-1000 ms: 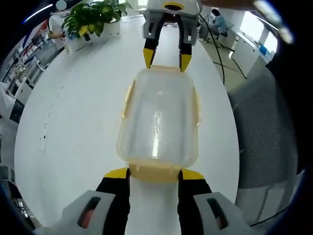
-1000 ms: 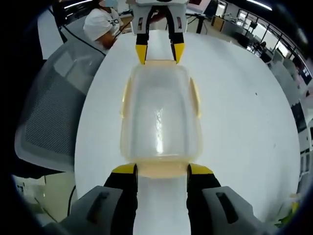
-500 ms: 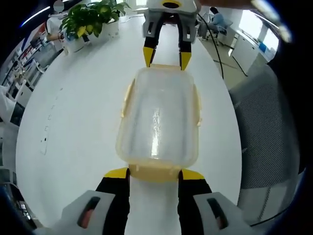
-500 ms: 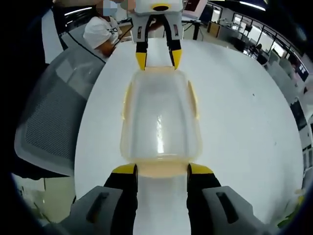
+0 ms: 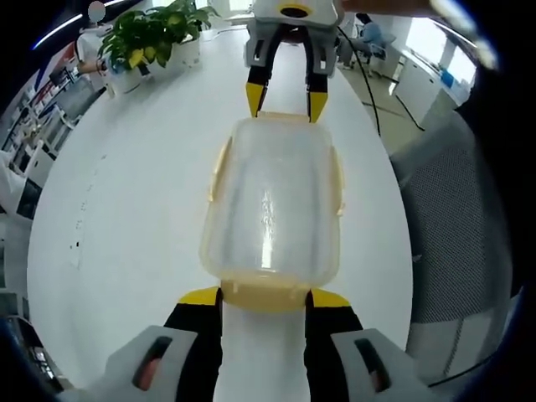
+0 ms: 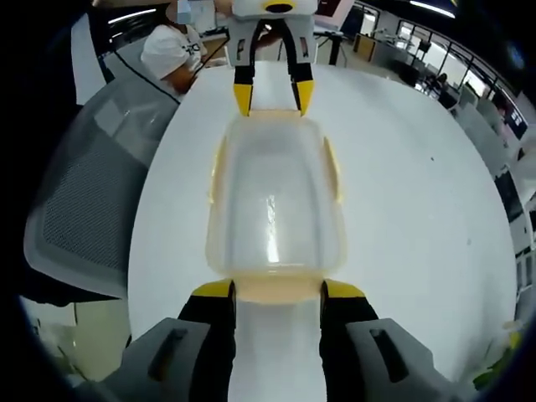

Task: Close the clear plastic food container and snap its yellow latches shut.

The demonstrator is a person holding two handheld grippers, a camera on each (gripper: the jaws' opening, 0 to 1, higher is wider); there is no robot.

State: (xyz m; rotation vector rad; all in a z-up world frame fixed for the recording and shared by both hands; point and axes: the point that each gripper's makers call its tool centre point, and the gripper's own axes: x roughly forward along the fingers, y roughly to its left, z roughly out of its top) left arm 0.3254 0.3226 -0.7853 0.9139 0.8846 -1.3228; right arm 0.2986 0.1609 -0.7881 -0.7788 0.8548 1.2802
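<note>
The clear plastic container [image 5: 272,201] lies on the white table with its lid on. Pale yellow latches [image 5: 338,180] run along its long sides, and another latch [image 5: 264,295] is at the near end. My left gripper [image 5: 265,297] is open, its yellow-tipped jaws flanking that near end latch. The right gripper [image 5: 283,100] stands open at the far short end. In the right gripper view the same container [image 6: 275,197] lies lengthwise. My right gripper [image 6: 278,291] is open about its near end latch [image 6: 276,289], and the left gripper [image 6: 268,96] is open at the far end.
A potted plant [image 5: 155,33] stands at the table's far left. A grey mesh chair [image 5: 456,218] sits just past the table edge, also seen as the mesh chair [image 6: 88,193]. A seated person in white [image 6: 176,50] is beyond it. White tabletop [image 6: 419,209] stretches to the other side.
Both views have drifted slightly with the hands. The container and the two grippers keep the same places relative to each other.
</note>
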